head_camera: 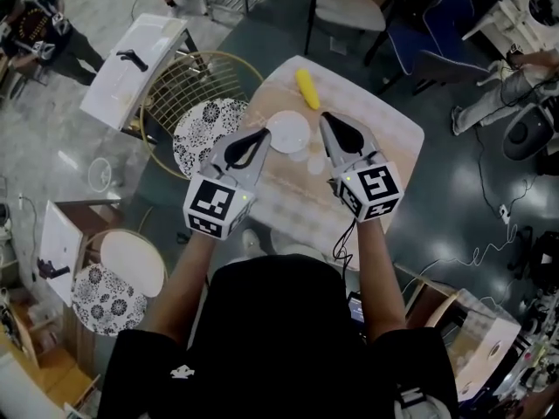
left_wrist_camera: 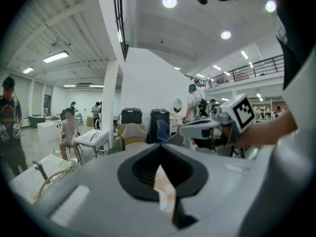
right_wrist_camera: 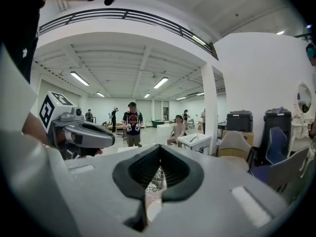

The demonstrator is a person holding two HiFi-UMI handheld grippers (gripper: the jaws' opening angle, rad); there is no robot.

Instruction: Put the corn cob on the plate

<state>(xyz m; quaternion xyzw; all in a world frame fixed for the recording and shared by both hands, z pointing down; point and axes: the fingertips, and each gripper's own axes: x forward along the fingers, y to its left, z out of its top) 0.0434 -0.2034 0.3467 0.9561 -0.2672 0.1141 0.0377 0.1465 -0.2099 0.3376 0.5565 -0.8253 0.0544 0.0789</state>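
Corn cob (head_camera: pixel 307 88) is in neither grip. Both pairs of fingers are pressed together w/ nothing between them, left gripper (head_camera: pixel 265 134) and right gripper (head_camera: pixel 324 117) alike. Left tip shows at the rim of the plate (head_camera: pixel 288 132), right tip just beside its other side; we can't tell if either touches. Cob lies on the counter (head_camera: pixel 389 133) beyond the plate, near but apart from it, toward the far edge.

Risks, as we judge them:
- Closed fingers can't take the cob, so they need spreading first.
- Coming in closed could nudge it, and a round cob may roll off that far edge.
- Left tip could also shove the plate.

Room: bare counter right of the cob. Wire chair (head_camera: pixel 188 85) crowds the left edge. Two small pale discs (head_camera: pixel 315 166) sit near the plate on our side.
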